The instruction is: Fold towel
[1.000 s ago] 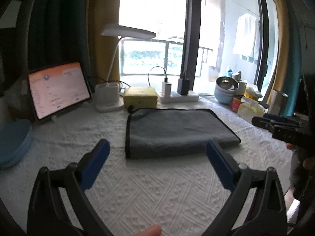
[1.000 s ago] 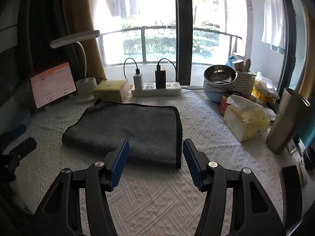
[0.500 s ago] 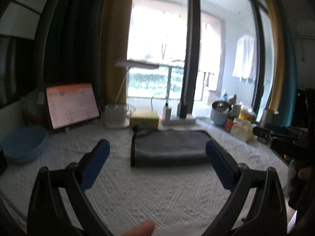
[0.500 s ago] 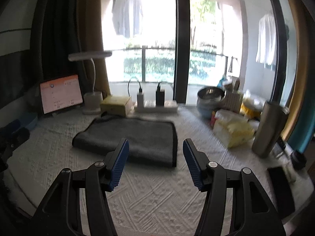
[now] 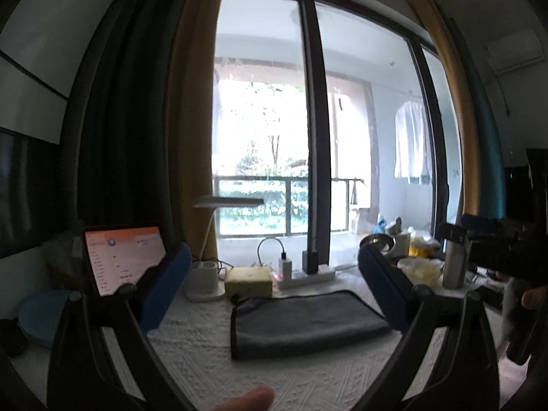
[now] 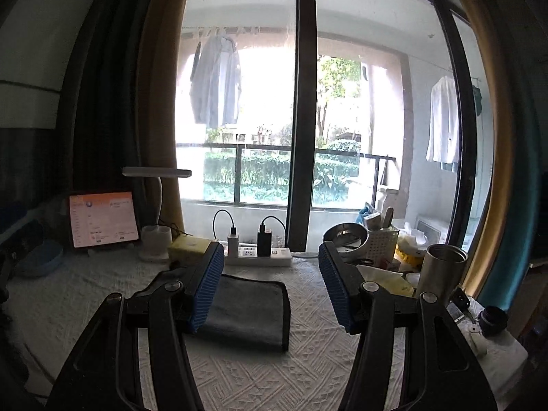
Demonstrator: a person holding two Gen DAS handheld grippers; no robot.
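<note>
A dark grey towel [image 5: 304, 322] with a black hem lies folded flat on the white textured tablecloth [image 5: 191, 352], also in the right wrist view [image 6: 246, 311]. My left gripper [image 5: 274, 277] is open and empty, raised above and in front of the towel. My right gripper [image 6: 271, 284] is open and empty, raised over the towel's near right part; its left finger hides part of the towel. The right gripper also shows at the right edge of the left wrist view [image 5: 486, 243].
Behind the towel stand a yellow box [image 5: 249, 279], a power strip with chargers [image 6: 257, 255], a white desk lamp [image 5: 205, 284] and a lit tablet [image 6: 102, 219]. A blue dish [image 5: 37, 311] lies left. Right are a steel tumbler [image 6: 440, 274], tissue pack [image 6: 383, 279], bowls [image 6: 346, 239].
Both grippers have lifted and tilted up away from the table; the towel now looks smaller and lower in both views. The towel has not moved. Both grippers stayed open.
</note>
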